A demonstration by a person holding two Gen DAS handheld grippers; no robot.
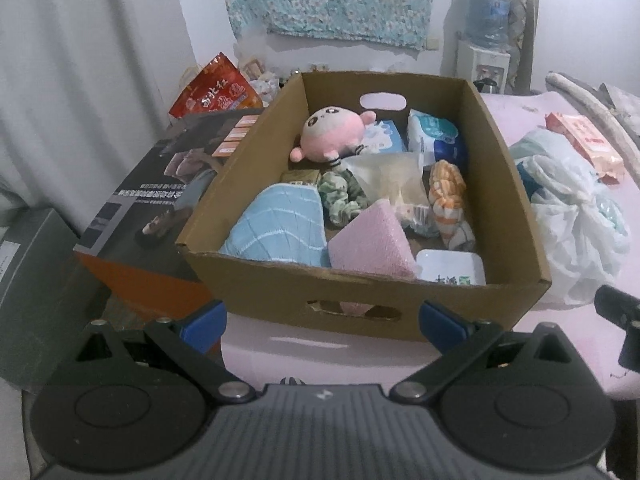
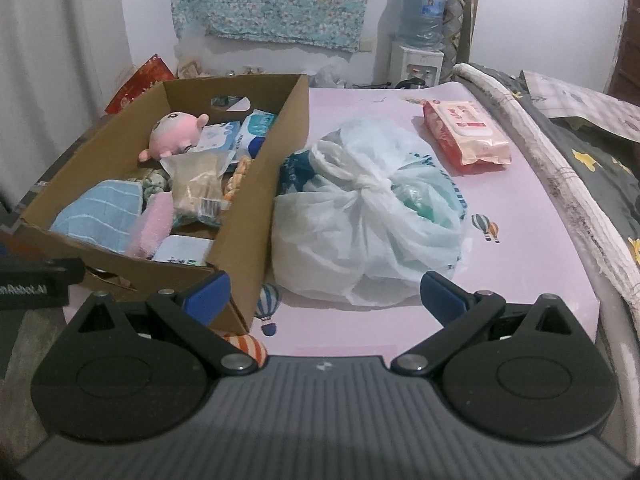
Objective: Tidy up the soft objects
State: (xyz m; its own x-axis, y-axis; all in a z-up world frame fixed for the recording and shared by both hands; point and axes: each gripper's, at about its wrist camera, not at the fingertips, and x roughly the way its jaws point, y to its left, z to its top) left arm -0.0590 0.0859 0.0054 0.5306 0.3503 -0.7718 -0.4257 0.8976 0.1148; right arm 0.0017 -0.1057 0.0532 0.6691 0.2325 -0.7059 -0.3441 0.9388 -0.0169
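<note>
A cardboard box [image 1: 360, 304] [image 2: 244, 216] stands on the pink table and holds a pink plush toy [image 1: 332, 132] [image 2: 176, 132], a blue striped towel [image 1: 276, 224] [image 2: 100, 216], a pink sponge [image 1: 372, 240], a green scrunchie [image 1: 340, 196], an orange striped cloth [image 1: 448, 196] and tissue packs [image 1: 432, 132]. My left gripper [image 1: 322, 326] is open and empty, just in front of the box's near wall. My right gripper [image 2: 322, 294] is open and empty, in front of a tied white plastic bag [image 2: 368, 216] [image 1: 572, 220]. A pink wet-wipes pack [image 2: 466, 132] [image 1: 588, 144] lies beyond the bag.
A dark printed carton [image 1: 160, 196] sits left of the box, with a red snack bag [image 1: 216, 92] behind it. A water dispenser [image 2: 420, 28] stands at the back wall. A rolled quilt edge [image 2: 560, 164] borders the table [image 2: 520, 272] on the right.
</note>
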